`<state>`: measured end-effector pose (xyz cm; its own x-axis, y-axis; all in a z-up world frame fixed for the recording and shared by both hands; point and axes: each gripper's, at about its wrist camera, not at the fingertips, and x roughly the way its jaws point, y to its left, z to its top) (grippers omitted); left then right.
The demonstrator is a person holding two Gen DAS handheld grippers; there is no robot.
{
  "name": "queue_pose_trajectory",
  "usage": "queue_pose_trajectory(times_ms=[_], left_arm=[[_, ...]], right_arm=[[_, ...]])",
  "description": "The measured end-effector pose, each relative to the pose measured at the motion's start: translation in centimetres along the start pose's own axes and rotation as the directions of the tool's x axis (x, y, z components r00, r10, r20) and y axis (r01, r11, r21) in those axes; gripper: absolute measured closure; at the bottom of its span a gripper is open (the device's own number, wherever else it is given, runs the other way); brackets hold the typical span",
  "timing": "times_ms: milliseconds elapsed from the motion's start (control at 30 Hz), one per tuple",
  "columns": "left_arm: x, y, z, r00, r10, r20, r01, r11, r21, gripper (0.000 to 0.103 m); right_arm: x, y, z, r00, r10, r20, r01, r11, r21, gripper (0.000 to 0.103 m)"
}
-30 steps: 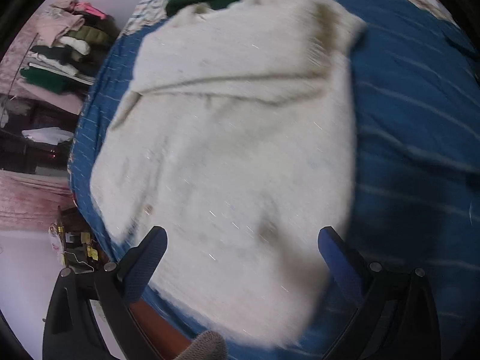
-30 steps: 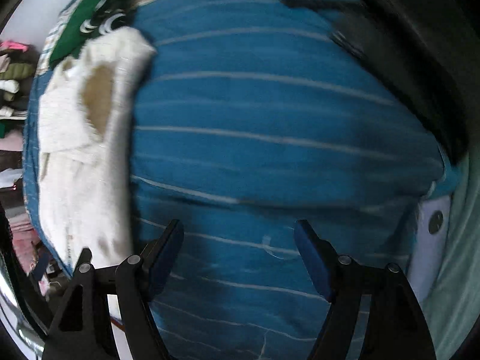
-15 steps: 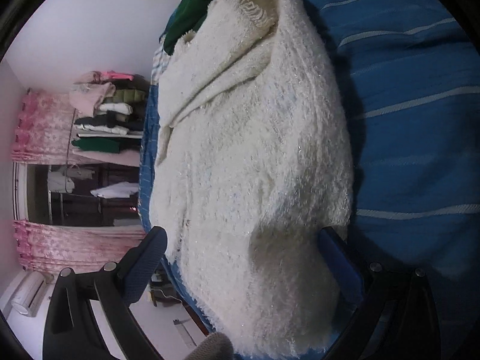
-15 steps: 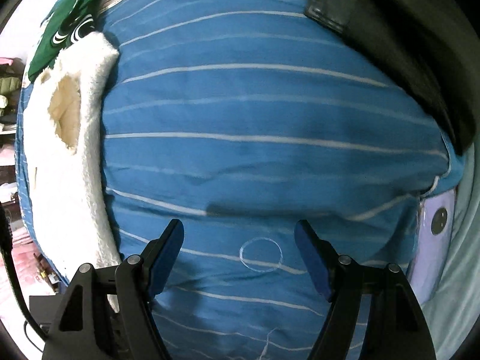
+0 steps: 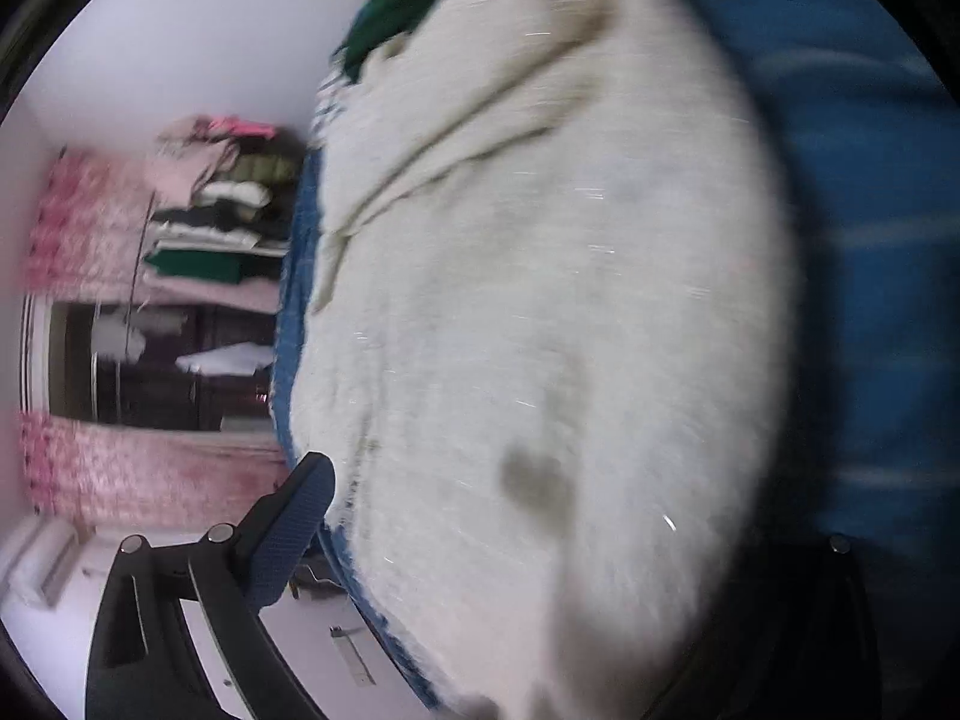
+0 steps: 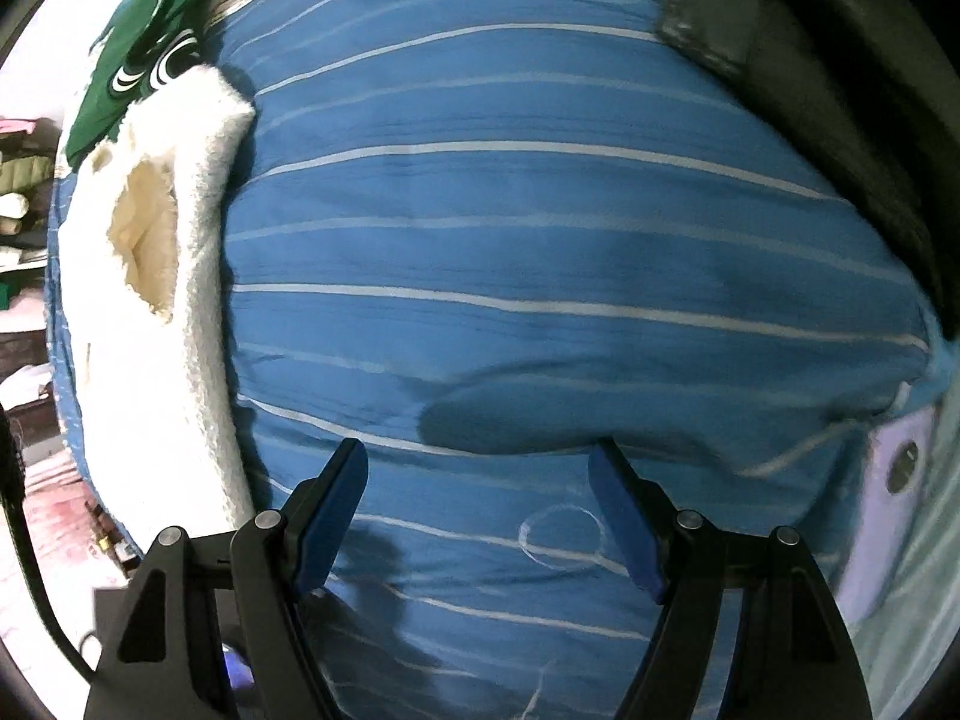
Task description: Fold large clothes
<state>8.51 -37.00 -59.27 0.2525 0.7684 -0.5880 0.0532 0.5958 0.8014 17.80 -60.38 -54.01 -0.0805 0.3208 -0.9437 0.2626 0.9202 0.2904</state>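
White fleece garment (image 5: 540, 330) lies on the blue striped bedspread (image 6: 540, 240). Left gripper (image 5: 540, 540): one finger hidden under fleece, jaw state undeterminable. Right gripper (image 6: 480, 516): jaws wide, empty.

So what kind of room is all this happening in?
Most likely a bedroom: a blue striped bedspread with a fluffy white garment lying on it, and shelves of folded clothes beside pink curtains.
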Motion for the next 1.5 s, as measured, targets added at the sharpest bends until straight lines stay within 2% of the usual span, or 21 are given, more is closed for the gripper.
queue_pose_trajectory(times_ms=[33,67,100,133,167,200,300,333,367,433,467,567,600,633,667,733,900,1100,1233,1333,1500], left_arm=[[0.3,0.9,0.1,1.000,-0.016,-0.003,0.016,1.000,-0.027,0.022],[0.5,1.9,0.2,0.999,-0.049,-0.008,0.048,0.997,-0.060,0.049],[0.6,2.8,0.3,0.996,-0.085,-0.007,0.084,0.993,-0.084,0.064],[0.7,3.5,0.4,0.992,-0.125,0.000,0.124,0.987,-0.101,0.084],[0.5,4.1,0.5,0.989,-0.145,0.009,0.145,0.983,-0.115,0.084],[0.4,4.7,0.6,0.988,-0.151,0.021,0.153,0.981,-0.120,0.084],[0.1,5.8,0.8,0.987,-0.154,0.040,0.158,0.980,-0.120,0.084],[0.2,6.2,0.9,0.987,-0.158,0.038,0.161,0.979,-0.121,0.084],[0.5,6.3,1.1,0.987,-0.157,0.038,0.161,0.980,-0.121,0.084],[0.8,6.5,1.3,0.987,-0.155,0.037,0.159,0.981,-0.115,0.084],[1.1,6.7,1.5,0.986,-0.161,0.037,0.164,0.979,-0.121,0.084],[1.8,7.9,2.0,0.981,-0.189,0.037,0.192,0.971,-0.144,0.084],[2.1,8.3,2.1,0.978,-0.204,0.035,0.207,0.966,-0.153,0.084],[2.2,8.8,2.0,0.973,-0.229,0.033,0.232,0.959,-0.160,0.084],[2.4,9.3,2.0,0.966,-0.258,0.034,0.260,0.951,-0.169,0.084],[3.0,11.2,1.8,0.948,-0.315,0.037,0.316,0.929,-0.190,0.084],[4.3,17.7,0.8,0.887,-0.456,0.075,0.461,0.861,-0.215,0.084],[10.2,26.4,0.9,0.833,-0.547,0.084,0.544,0.782,-0.304,0.081],[16.3,30.3,1.6,0.799,-0.595,0.080,0.578,0.727,-0.371,0.081],[21.5,32.7,1.9,0.754,-0.654,0.070,0.615,0.664,-0.425,0.080],[29.4,37.2,0.3,0.654,-0.746,0.122,0.655,0.479,-0.584,0.079]], right_arm=[[0.4,0.3,0.4,0.999,0.033,-0.006,-0.033,0.999,-0.010,0.025],[1.0,0.8,1.0,0.997,0.077,-0.011,-0.077,0.997,-0.021,0.025],[1.6,1.2,1.5,0.993,0.120,-0.012,-0.121,0.992,-0.027,0.025],[2.5,1.8,2.4,0.977,0.213,-0.018,-0.214,0.976,-0.039,0.025],[3.0,2.4,3.0,0.963,0.270,-0.019,-0.270,0.962,-0.046,0.025],[3.6,3.4,3.9,0.928,0.373,-0.017,-0.373,0.926,-0.055,0.025],[4.8,5.8,6.2,0.814,0.581,-0.007,-0.581,0.812,-0.049,0.025],[5.3,7.0,7.3,0.761,0.649,0.002,-0.648,0.760,-0.044,0.023],[5.6,7.8,7.8,0.731,0.682,0.005,-0.682,0.731,-0.040,0.021],[6.9,10.2,9.5,0.689,0.725,0.001,-0.725,0.689,-0.021,0.020],[7.8,11.2,10.2,0.686,0.728,-0.010,-0.728,0.686,-0.004,0.020],[10.8,13.9,11.7,0.726,0.684,-0.073,-0.682,0.730,0.052,0.020],[11.5,14.6,11.8,0.733,0.675,-0.087,-0.672,0.738,0.067,0.028],[12.0,15.4,12.0,0.760,0.644,-0.083,-0.640,0.765,0.074,0.054],[12.0,16.0,12.1,0.793,0.605,-0.072,-0.600,0.796,0.077,0.068],[11.4,17.0,12.0,0.817,0.574,-0.045,-0.569,0.817,0.095,0.076],[5.1,21.8,10.6,0.847,0.532,0.014,-0.532,0.846,0.033,0.079],[-1.4,33.4,10.4,0.924,0.382,0.030,-0.378,0.922,-0.086,0.079],[-0.6,42.7,11.7,0.962,0.274,0.023,-0.270,0.957,-0.110,0.078],[1.9,49.6,13.3,0.987,0.161,0.010,-0.158,0.978,-0.138,0.078],[7.3,57.8,14.4,0.999,0.012,-0.036,-0.017,0.987,-0.158,0.072]])
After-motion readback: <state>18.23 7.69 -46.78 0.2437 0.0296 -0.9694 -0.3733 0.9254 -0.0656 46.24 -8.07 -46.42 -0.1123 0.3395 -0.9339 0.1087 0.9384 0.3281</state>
